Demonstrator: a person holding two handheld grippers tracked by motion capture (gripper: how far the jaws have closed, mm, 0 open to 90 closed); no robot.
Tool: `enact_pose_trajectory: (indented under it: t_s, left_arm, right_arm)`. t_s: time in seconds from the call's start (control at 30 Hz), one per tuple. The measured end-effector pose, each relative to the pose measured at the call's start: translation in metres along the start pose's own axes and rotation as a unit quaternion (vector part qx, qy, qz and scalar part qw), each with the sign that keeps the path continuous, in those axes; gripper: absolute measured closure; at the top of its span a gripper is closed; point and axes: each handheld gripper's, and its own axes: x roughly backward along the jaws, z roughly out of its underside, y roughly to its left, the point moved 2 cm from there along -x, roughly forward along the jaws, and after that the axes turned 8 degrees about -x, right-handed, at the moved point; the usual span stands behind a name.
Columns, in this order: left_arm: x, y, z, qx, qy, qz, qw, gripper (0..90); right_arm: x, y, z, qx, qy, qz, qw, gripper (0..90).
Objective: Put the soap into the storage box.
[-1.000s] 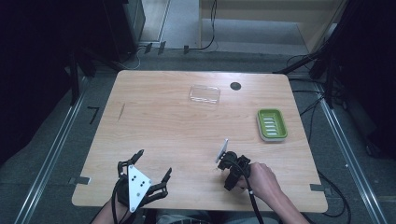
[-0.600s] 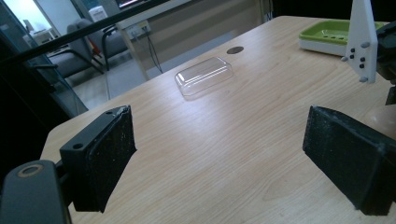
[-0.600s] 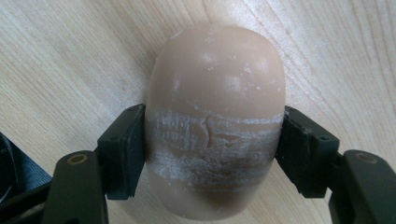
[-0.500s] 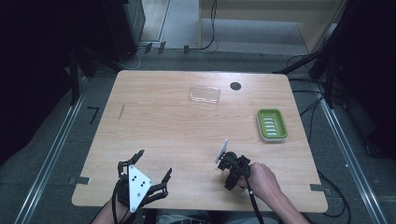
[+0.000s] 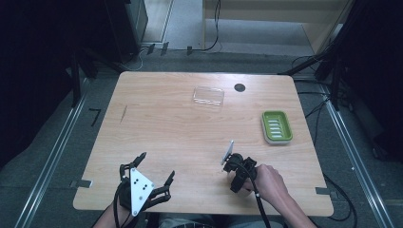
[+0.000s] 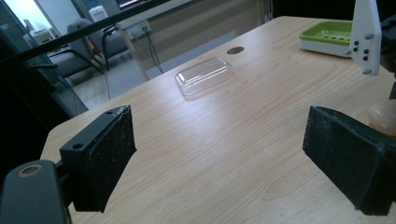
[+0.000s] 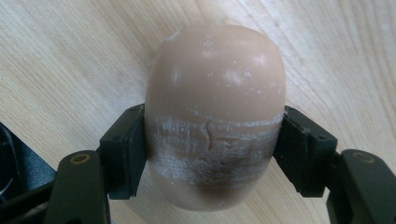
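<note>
The right gripper [image 7: 212, 156] is squeezing the soap [image 7: 215, 112], probably for lifting; the left gripper [image 6: 224, 154] is waiting open.

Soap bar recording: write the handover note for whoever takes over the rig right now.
Right gripper: jaws have just closed on the soap bar, pads pressing both its sides, at the table's near right part.
Left gripper: open, holding nothing, at the near left.
Green soap dish: empty, near the right edge. Clear lid: lies apart at the far side.
Done: soap gripped.
Left, most likely: carry the soap to the dish, perhaps then fit the lid.
</note>
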Motion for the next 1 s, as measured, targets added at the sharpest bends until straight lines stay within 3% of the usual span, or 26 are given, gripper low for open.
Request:
enact_pose_trajectory:
  t_s: [0.5, 1.0]
  left_arm:
    - [0.000, 0.000, 0.000, 0.000, 0.000, 0.000, 1.0000, 9.9]
    - [0.000, 0.000, 0.000, 0.001, 0.000, -0.001, 1.0000, 9.9]
  right_arm:
    - [0.001, -0.002, 0.002, -0.013, 0.005, 0.004, 0.9999, 33.3]
    - [0.012, -0.019, 0.009, -0.037, 0.004, 0.005, 0.9993, 33.3]
